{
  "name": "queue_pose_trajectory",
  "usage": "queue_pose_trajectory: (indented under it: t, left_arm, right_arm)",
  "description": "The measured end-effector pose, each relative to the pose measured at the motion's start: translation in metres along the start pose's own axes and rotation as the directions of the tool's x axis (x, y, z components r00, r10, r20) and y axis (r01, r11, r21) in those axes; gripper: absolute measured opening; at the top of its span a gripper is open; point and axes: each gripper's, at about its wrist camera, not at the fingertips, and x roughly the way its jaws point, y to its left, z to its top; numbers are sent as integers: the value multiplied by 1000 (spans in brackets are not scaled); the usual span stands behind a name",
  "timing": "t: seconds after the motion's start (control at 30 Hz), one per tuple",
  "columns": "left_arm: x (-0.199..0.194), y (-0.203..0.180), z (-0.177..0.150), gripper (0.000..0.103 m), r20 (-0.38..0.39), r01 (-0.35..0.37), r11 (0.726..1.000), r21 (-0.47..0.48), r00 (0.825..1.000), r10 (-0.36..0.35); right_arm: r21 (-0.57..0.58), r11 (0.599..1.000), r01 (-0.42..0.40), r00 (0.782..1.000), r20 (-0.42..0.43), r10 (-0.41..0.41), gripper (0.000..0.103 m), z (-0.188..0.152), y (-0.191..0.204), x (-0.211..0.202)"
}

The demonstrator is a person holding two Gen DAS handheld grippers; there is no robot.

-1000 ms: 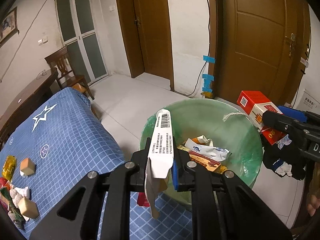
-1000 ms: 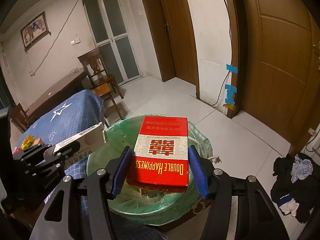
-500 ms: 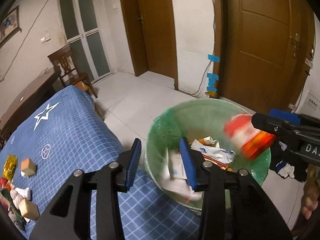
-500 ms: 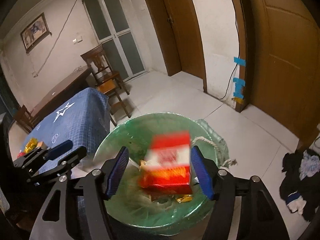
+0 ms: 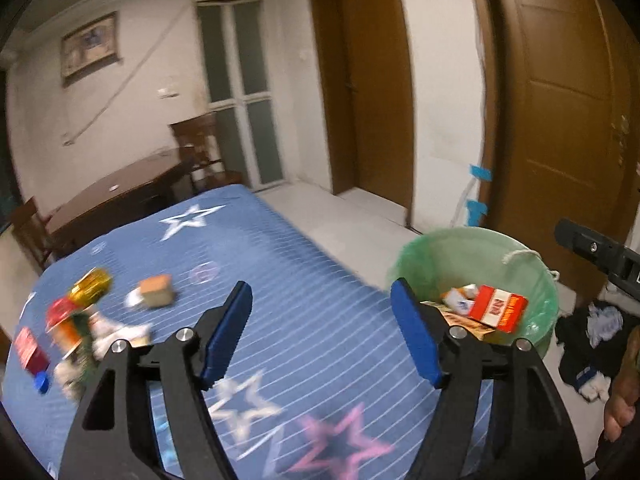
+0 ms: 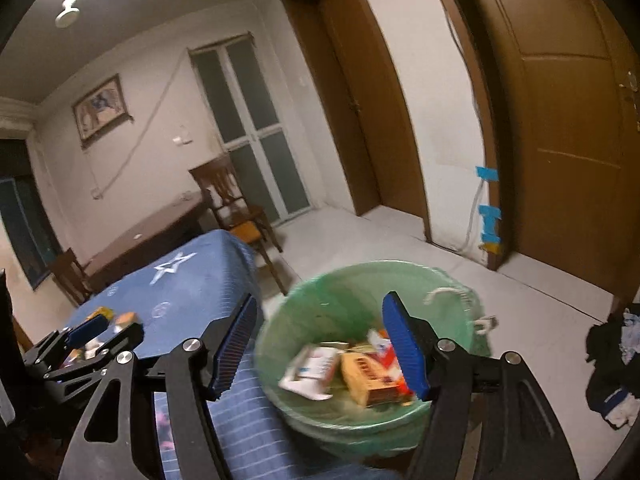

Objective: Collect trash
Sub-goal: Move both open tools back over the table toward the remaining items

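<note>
Holding both tools over the blue star-patterned tabletop (image 5: 304,280), you are keeping the left hand-held gripper (image 5: 320,312) spread wide; its jaws have just been opening and nothing is sitting between the blue pads (image 5: 228,332). The right hand-held gripper (image 6: 318,334) is likewise standing apart, its jaws having just been opening, with no item pinched between them.

The green-lined trash bin (image 6: 348,292) is standing on the floor just beside the tabletop edge. Inside it, the red cigarette box (image 5: 498,312) is lying tilted on top of other wrappers, and the white barcode carton (image 6: 310,370) is resting next to it; motion blur is hiding finer detail there.

Uncollected trash is waiting at the far left of the tabletop: a gold wrapper (image 5: 91,283), a tan block (image 5: 158,290), a small red box (image 5: 30,350) and a blurred heap of crumpled packaging (image 5: 86,344), all well apart from the bin.

A pile of dark clothes (image 6: 612,364) is lying on the floor to the right of the bin. A hand (image 5: 622,396) is showing at the right border of the left wrist view.
</note>
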Motion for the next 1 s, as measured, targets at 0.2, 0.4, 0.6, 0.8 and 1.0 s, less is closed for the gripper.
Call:
queue_pose_trajectory:
  t: [0.2,0.4,0.6,0.8,1.0]
  left_arm:
    - [-41,67,-27,69,9,-64,992,-113,998,66]
    - [-83,115,-67,74,5,-50,966,-254,999,53]
    - [-116,138,-94,81,57,-35,932,-361,997,60]
    - [-125,146,-104,86,48,-81,923,-377,993,107]
    - [-124,165,-110,86,-12,-225,893,-391,971,240]
  right_arm:
    - [92,972,-218,976,39,215,98,-20,40,-21]
    - [206,892,-404,880,-178,440,98,-78,84,4]
    - [351,841,-413,823,-251,509,98,-115,96,16]
    - [389,810,-440,774,-293,561,98,-132,112,15]
    - [299,864,-405,802,-337,493,98,-128,135,23]
